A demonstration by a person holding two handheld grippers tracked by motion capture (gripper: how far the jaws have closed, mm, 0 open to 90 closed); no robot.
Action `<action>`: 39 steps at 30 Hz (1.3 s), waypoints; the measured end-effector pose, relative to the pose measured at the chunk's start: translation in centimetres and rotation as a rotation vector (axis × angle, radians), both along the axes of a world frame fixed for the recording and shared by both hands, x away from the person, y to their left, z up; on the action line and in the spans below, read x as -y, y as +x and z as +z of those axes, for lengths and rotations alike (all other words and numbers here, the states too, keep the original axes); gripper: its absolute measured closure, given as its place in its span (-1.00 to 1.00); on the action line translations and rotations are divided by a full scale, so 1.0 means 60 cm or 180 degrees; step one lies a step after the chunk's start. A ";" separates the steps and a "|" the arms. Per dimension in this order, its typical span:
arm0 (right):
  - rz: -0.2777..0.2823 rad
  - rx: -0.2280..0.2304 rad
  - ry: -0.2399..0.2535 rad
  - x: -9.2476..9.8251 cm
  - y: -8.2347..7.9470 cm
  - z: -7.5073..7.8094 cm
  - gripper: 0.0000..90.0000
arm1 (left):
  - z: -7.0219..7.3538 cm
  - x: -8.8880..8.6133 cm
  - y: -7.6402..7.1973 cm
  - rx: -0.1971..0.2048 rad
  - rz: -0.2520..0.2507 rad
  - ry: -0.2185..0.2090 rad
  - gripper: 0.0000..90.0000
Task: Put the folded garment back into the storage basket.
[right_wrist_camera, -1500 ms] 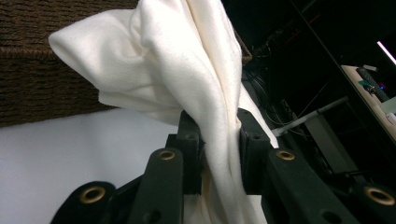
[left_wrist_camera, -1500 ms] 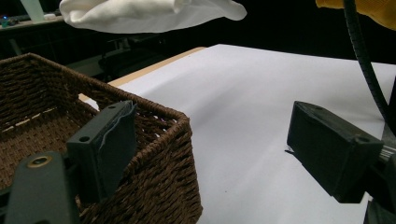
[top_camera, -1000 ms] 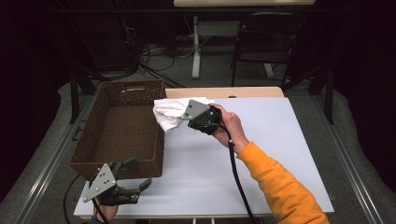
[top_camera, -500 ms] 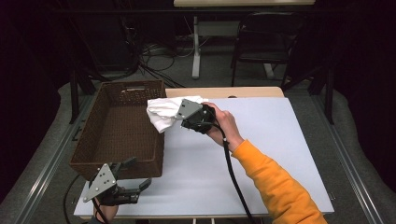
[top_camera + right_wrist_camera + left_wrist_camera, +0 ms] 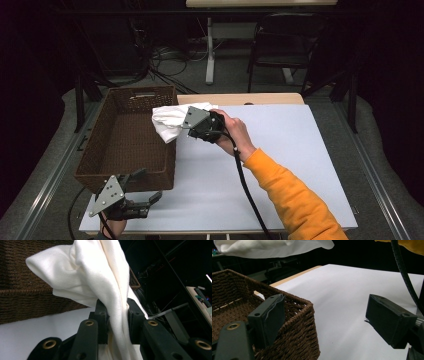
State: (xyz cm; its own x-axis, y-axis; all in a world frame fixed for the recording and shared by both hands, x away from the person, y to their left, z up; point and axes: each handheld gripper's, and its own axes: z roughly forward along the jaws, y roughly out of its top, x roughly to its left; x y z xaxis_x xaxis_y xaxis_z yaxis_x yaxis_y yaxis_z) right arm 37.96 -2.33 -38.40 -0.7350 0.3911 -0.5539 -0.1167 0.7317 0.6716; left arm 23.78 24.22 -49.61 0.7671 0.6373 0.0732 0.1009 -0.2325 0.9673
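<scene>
Now the right gripper (image 5: pixel 186 121), jaws clamped on a white cloth (image 5: pixel 169 121), holds it over the basket's (image 5: pixel 127 145) 3 o'clock rim; the left gripper (image 5: pixel 145 201), jaws apart, waits at 6 o'clock.

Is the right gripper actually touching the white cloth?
Touching. The right gripper view shows the right gripper with both fingers pressed against the white cloth, pinching it between them.
</scene>
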 end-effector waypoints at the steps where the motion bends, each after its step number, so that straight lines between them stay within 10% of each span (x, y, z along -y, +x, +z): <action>1: 0.0003 -0.0008 0.0004 -0.002 0.000 0.000 0.67 | 0.000 0.000 0.000 -0.0002 0.0001 0.0008 -0.65; 39: 0.0160 0.0022 -0.0021 -0.057 0.003 0.009 0.67 | 0.000 -0.001 -0.001 0.0002 0.0009 -0.0016 -0.65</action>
